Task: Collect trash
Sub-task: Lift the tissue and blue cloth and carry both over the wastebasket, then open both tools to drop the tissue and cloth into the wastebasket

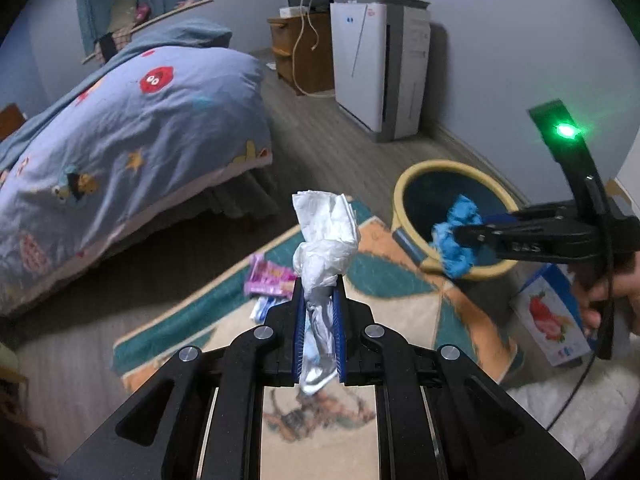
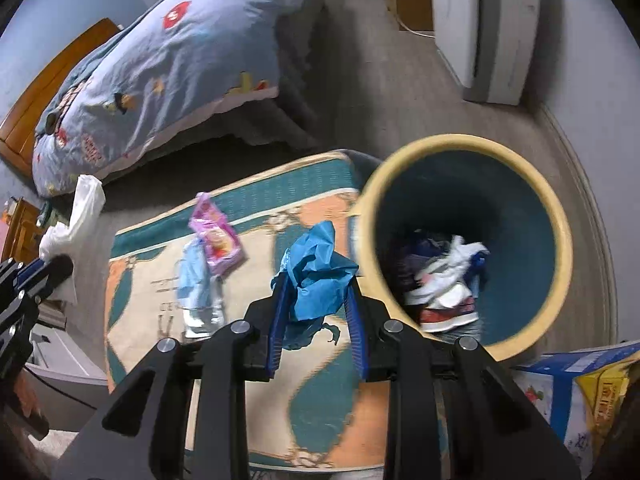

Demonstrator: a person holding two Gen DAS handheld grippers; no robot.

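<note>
My left gripper point(image 1: 319, 284) is shut on a crumpled white plastic bag point(image 1: 326, 232) and holds it above the rug; the bag also shows at the left in the right wrist view point(image 2: 82, 212). My right gripper point(image 2: 316, 276) is shut on a crumpled blue paper point(image 2: 316, 276), held beside the rim of the yellow trash bin point(image 2: 560, 216). In the left wrist view the right gripper point(image 1: 460, 236) holds the blue paper point(image 1: 456, 236) over the bin's rim point(image 1: 404, 184). The bin holds several pieces of trash point(image 2: 444, 280). A pink wrapper point(image 2: 216, 236) and a clear wrapper point(image 2: 198, 292) lie on the rug.
A patterned rug point(image 2: 320, 400) covers the floor. A bed with a blue duvet point(image 1: 120, 140) stands to the left. A white appliance point(image 1: 376, 68) and a wooden cabinet point(image 1: 304, 52) stand by the far wall. A strawberry-printed box point(image 1: 552, 316) sits right of the bin.
</note>
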